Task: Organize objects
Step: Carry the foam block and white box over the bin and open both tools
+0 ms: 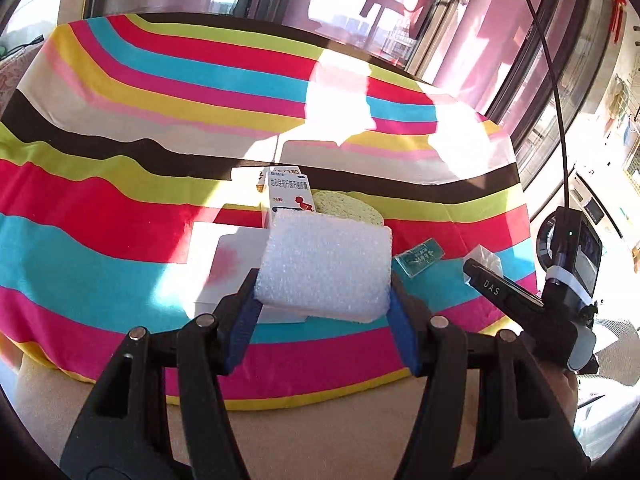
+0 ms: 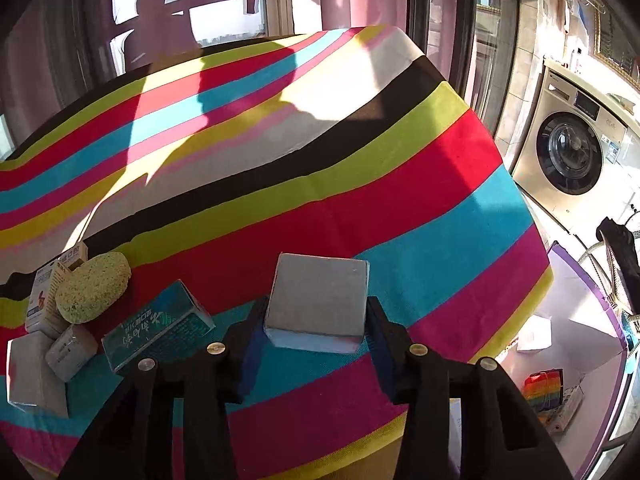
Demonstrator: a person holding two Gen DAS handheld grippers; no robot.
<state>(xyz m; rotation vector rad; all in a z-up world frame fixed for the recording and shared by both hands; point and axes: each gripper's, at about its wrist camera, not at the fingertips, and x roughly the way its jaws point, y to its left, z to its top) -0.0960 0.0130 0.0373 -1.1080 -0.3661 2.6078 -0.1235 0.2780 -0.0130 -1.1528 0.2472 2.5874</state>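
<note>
My left gripper (image 1: 323, 280) is shut on a white foam block (image 1: 326, 266), held above the striped tablecloth (image 1: 120, 208) near its front edge. Behind the block stand a white medicine box (image 1: 289, 196) and a yellow-green sponge (image 1: 346, 206). A white box (image 1: 224, 264) lies under and left of the block. A teal box (image 1: 420, 258) lies to its right. My right gripper (image 2: 316, 320) is shut on a grey-white box (image 2: 318, 300) above the cloth. It shows at the right of the left wrist view (image 1: 488, 276).
In the right wrist view the sponge (image 2: 94, 286), the medicine box (image 2: 42, 300), the teal box (image 2: 156, 328), a small grey box (image 2: 72, 346) and a white box (image 2: 34, 372) cluster at the left. A washing machine (image 2: 576, 152) stands beyond the table's right edge.
</note>
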